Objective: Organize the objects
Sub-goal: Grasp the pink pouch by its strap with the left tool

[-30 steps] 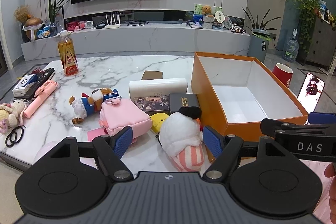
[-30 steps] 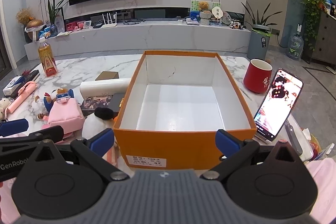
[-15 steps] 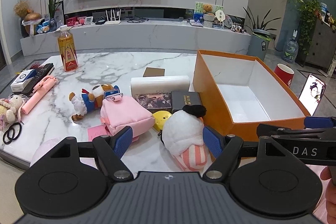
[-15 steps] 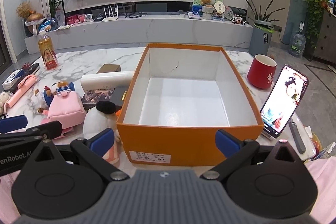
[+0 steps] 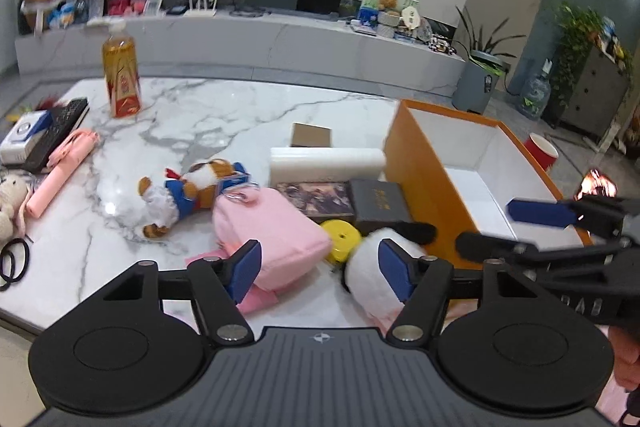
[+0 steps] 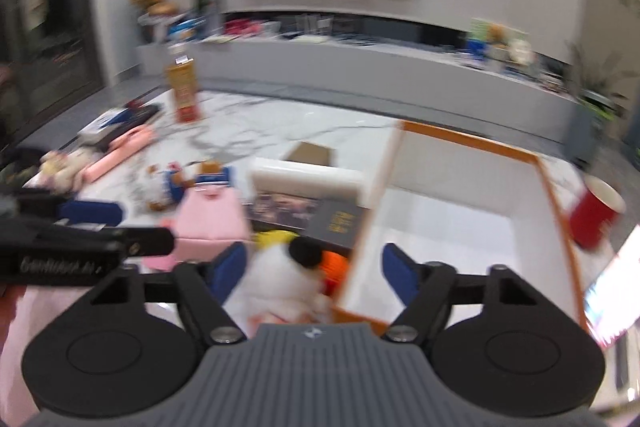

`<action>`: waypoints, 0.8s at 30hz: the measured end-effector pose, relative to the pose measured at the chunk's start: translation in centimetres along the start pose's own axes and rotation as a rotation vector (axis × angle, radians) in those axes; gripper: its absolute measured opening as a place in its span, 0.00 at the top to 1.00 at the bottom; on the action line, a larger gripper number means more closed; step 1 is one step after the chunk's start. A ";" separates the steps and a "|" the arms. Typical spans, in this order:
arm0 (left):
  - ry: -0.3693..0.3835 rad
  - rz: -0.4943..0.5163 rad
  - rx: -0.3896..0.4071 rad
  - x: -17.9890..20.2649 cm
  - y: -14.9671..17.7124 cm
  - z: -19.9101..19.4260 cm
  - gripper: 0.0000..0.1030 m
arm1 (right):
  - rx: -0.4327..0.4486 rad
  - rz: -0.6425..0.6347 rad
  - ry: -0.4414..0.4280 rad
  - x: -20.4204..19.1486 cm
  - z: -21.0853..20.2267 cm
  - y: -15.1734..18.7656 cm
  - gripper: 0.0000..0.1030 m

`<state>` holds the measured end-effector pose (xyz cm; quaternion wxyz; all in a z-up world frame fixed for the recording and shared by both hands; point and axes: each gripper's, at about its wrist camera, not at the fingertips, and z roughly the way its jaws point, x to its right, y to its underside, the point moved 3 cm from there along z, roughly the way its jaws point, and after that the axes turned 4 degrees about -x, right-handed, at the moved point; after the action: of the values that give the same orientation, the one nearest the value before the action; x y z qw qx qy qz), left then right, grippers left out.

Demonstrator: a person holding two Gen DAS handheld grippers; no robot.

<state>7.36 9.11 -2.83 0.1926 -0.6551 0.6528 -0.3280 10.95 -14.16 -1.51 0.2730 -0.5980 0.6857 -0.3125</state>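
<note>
In the left wrist view, your left claw (image 5: 318,269) has just been closing but holds nothing; aim it at the pink pouch (image 5: 272,231) on the bench (image 5: 224,115).

In the right wrist view, your right claw (image 6: 312,269), also closing and empty, is over the white plush toy (image 6: 280,279) beside the orange box (image 6: 560,211). Slow down; it's blurry.

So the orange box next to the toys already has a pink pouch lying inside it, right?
Not quite. The orange box beside the toys is empty: the left wrist view shows only its bare white floor. The pink pouch lies outside it on the marble table.
</note>
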 end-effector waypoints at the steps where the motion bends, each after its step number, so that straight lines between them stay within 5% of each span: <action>1: -0.001 -0.011 -0.004 -0.8 -0.4 0.3 0.28 | -0.012 -0.025 -0.032 -0.7 0.8 -0.7 0.34; 3: -0.014 -0.031 -0.018 -2.1 -1.1 1.1 0.28 | -0.028 -0.059 -0.068 -1.6 2.0 -1.5 0.49; 7: -0.010 -0.089 -0.067 -4.6 -2.1 3.5 0.28 | -0.077 -0.125 -0.088 -3.2 5.9 -3.1 0.57; 9: 0.026 -0.133 -0.105 -5.7 -2.3 5.3 0.27 | -0.113 -0.139 -0.093 -3.8 8.2 -3.7 0.72; 13: 0.066 -0.244 -0.186 -7.8 -2.1 8.9 0.23 | -0.189 -0.109 -0.132 -4.4 12.6 -4.4 0.72; 14: 0.073 -0.265 -0.201 -8.2 -2.1 9.7 0.22 | -0.191 0.084 0.016 -4.1 13.3 -4.5 0.72; 24: 0.173 -0.369 -0.337 -9.7 -1.7 13.9 0.15 | -0.265 0.183 0.086 -4.3 18.6 -4.2 0.80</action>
<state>18.70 16.30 -13.33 -0.0387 -0.7556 0.5816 -0.2990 28.23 -12.14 -10.54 0.1896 -0.5499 0.7836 -0.2182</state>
